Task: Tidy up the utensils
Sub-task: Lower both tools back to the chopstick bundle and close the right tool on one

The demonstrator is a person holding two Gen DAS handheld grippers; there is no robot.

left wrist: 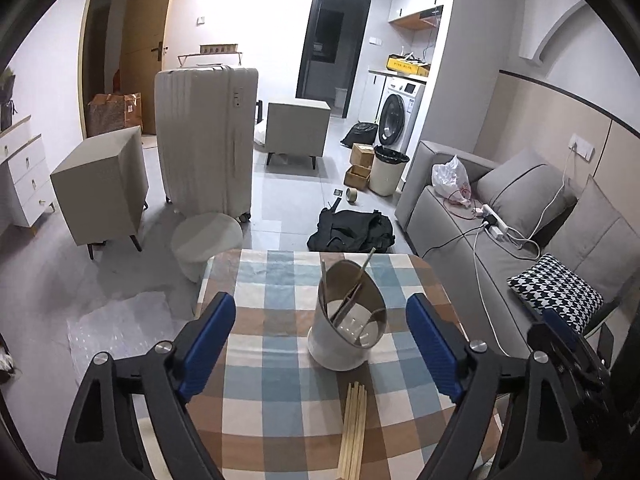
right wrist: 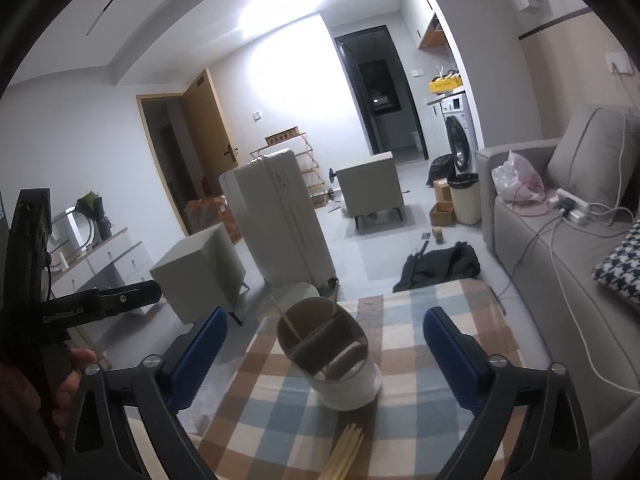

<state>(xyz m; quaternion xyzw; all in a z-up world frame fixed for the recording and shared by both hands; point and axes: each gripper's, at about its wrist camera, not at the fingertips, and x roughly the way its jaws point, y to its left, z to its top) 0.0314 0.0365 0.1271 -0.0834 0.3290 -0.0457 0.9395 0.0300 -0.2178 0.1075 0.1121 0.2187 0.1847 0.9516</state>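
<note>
A white utensil holder [left wrist: 347, 320] with a divider stands on the checked tablecloth [left wrist: 264, 360]; a few chopsticks [left wrist: 362, 276] lean inside it. A bundle of wooden chopsticks [left wrist: 354, 428] lies on the cloth in front of it. My left gripper [left wrist: 320, 344] is open and empty, with the holder between its blue fingers [left wrist: 208, 340] and beyond them. In the right wrist view the holder [right wrist: 332, 352] and the bundle [right wrist: 346, 452] show too. My right gripper [right wrist: 326, 356] is open and empty, above the table. The left gripper's black body [right wrist: 100, 304] shows at its left.
A round stool [left wrist: 206, 240] and a black bag [left wrist: 352, 232] sit on the floor beyond the table. A grey sofa [left wrist: 520, 216] with cables and a checked pillow [left wrist: 556, 288] is on the right. A suitcase [left wrist: 206, 140] and cabinets stand further back.
</note>
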